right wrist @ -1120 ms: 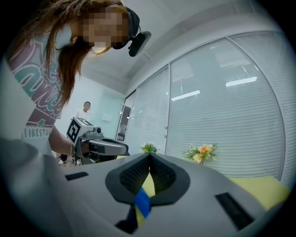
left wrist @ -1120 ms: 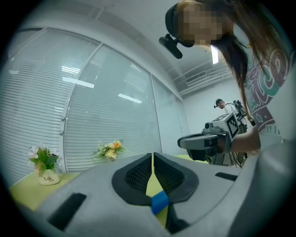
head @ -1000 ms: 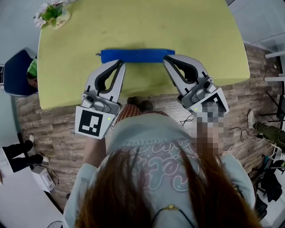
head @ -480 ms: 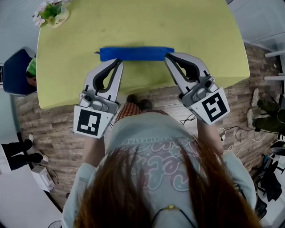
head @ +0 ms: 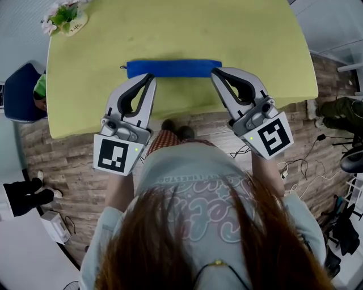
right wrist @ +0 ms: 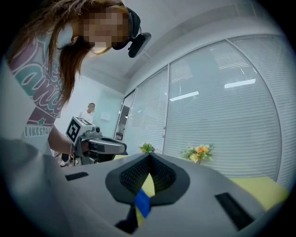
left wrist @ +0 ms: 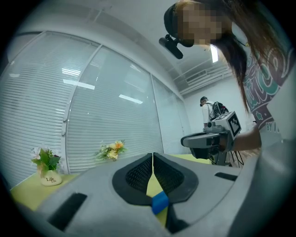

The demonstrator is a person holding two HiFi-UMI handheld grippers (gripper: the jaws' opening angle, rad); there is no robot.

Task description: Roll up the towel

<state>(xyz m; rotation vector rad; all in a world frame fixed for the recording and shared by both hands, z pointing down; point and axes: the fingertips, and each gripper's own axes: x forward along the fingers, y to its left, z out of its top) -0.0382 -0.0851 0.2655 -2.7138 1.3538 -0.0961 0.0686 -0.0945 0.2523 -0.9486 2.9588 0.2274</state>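
Observation:
The blue towel point(head: 173, 68) lies as a long narrow roll across the yellow-green table point(head: 170, 28). My left gripper point(head: 151, 77) points at its near edge toward the left end, tips against or just short of it. My right gripper point(head: 214, 72) stands the same way at the right end. In the left gripper view the jaws point(left wrist: 152, 156) meet at the tips with nothing between them. The right gripper view shows its jaws point(right wrist: 149, 155) meeting too. A small blue patch shows low in each gap point(left wrist: 159, 202) point(right wrist: 142, 202); I cannot tell what it is.
A flower pot point(head: 67, 17) stands at the table's far left corner. A blue chair point(head: 20, 93) is beside the table's left side. A glass wall with blinds point(left wrist: 92, 115) is beyond the table. Cables and gear lie on the wooden floor at right point(head: 340, 226).
Both grippers and the towel keep their places. Someone's legs at the right edge of the floor have shifted.

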